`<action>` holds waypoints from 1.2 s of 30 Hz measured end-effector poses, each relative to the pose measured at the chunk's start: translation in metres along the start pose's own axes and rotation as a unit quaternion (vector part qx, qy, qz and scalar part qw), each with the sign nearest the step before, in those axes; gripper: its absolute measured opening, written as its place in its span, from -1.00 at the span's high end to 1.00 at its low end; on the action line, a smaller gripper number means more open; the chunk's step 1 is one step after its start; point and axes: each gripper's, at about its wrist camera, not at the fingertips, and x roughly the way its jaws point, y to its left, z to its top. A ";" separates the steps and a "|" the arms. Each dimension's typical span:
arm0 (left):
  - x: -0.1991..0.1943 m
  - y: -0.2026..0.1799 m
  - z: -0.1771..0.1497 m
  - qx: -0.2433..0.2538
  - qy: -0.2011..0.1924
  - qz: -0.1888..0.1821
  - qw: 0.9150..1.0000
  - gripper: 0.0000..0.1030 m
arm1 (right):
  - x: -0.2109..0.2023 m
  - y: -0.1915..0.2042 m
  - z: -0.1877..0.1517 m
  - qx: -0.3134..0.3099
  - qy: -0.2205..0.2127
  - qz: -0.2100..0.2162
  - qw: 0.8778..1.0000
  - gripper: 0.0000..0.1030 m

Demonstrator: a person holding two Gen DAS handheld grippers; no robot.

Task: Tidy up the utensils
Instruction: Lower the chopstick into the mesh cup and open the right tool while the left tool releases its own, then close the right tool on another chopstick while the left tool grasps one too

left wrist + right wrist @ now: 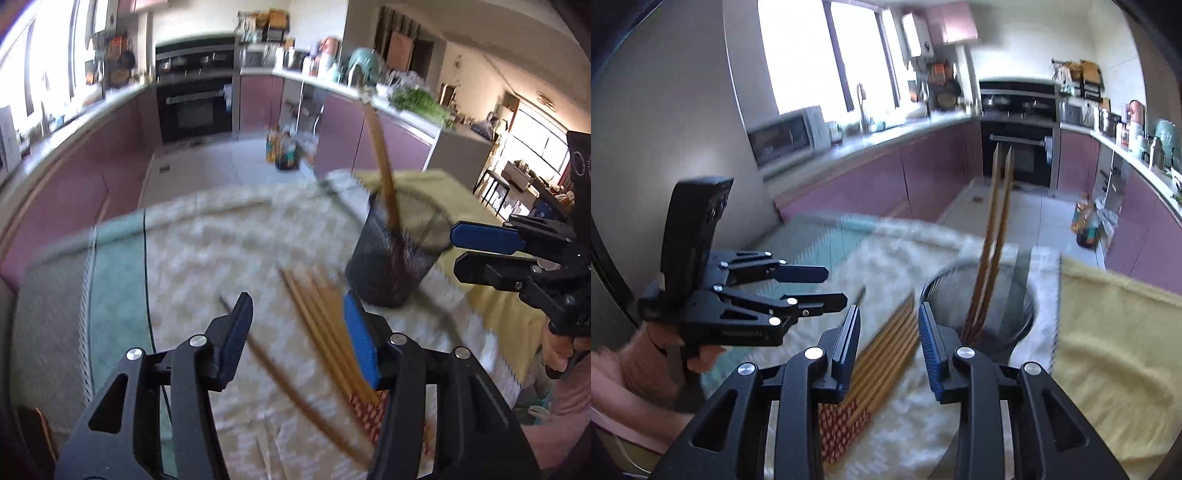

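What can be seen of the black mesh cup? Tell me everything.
The black mesh cup is a round holder of dark wire mesh, see-through at its wall, open at the top. It stands upright on the pale patterned cloth, beside the yellow cloth. Two wooden chopsticks stand in it, leaning on its rim. More chopsticks lie on the cloth beside it. Neither gripper touches it.

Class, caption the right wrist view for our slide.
Open right gripper above loose wooden chopsticks beside black mesh cup holding two.
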 end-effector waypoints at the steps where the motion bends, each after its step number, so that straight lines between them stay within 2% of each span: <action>1: 0.009 0.005 -0.010 -0.008 0.018 0.007 1.000 0.02 | 0.011 0.001 -0.008 0.008 0.020 0.004 1.000 0.41; 4: 0.025 0.016 -0.031 -0.027 0.047 0.017 0.998 0.04 | 0.033 -0.003 -0.024 0.031 0.057 0.001 0.998 0.41; 10: 0.036 0.022 -0.051 -0.035 0.057 0.028 0.997 0.04 | 0.059 -0.014 -0.045 0.069 0.091 -0.011 0.993 0.44; 14: 0.044 0.024 -0.052 -0.040 0.065 0.031 0.997 0.08 | 0.071 -0.012 -0.048 0.073 0.100 -0.018 0.992 0.54; 19: 0.047 0.016 -0.050 -0.026 0.064 0.040 0.997 0.10 | 0.079 -0.009 -0.050 0.072 0.108 -0.027 0.991 0.55; 23: 0.049 0.013 -0.049 -0.009 0.065 0.048 0.997 0.36 | 0.080 -0.010 -0.051 0.062 0.115 -0.040 0.991 0.59; 26: 0.047 0.015 -0.049 -0.003 0.070 0.044 0.997 0.48 | 0.081 -0.007 -0.051 0.042 0.126 -0.063 0.989 0.77; 30: 0.048 0.022 -0.048 -0.014 0.076 0.032 0.996 0.44 | 0.085 -0.007 -0.048 0.042 0.127 -0.068 0.989 0.77; 36: 0.056 0.021 -0.040 -0.013 0.074 0.045 0.996 0.45 | 0.093 -0.006 -0.043 0.050 0.115 -0.078 0.989 0.76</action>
